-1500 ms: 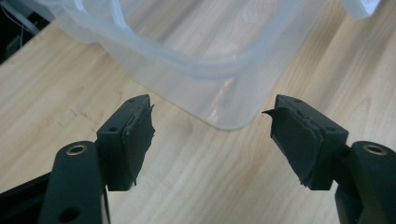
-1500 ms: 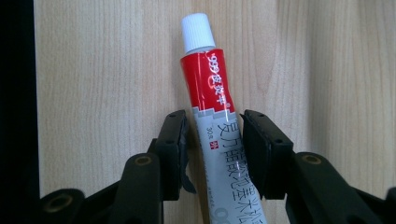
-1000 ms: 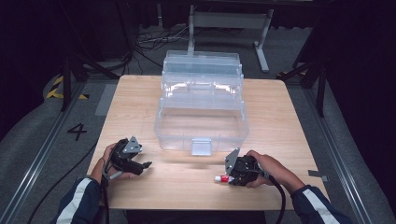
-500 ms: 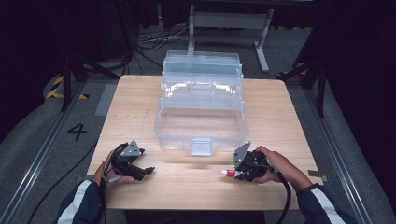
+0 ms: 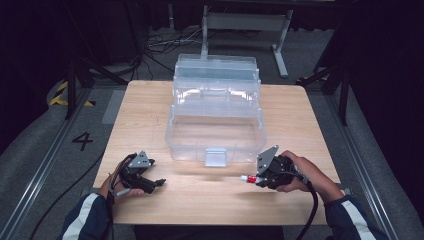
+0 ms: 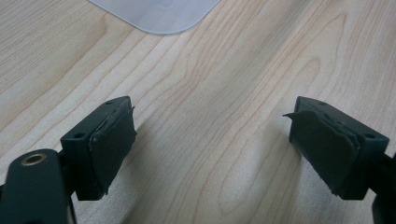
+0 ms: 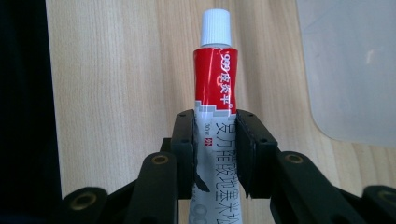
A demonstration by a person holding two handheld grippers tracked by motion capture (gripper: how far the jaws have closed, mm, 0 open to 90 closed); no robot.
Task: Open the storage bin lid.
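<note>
Right hand-held gripper [image 7: 215,144] clamps ointment tube [image 7: 215,107] at mid-body near desk [image 5: 210,200] front edge; squeeze may deform tube, slip risk. Left hand-held gripper [image 6: 212,140] wide, empty. Clear box [image 5: 216,135] open.

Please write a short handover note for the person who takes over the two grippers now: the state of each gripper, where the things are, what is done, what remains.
Right gripper: shut on the red-and-white tube, white cap pointing forward, above the table near the front.
Left gripper: open, holds nothing, low over bare wood.
Clear plastic box: mid-table, open, its lower compartment looks empty.
Done: tube picked up.
Left: probably place the tube in the box.
</note>
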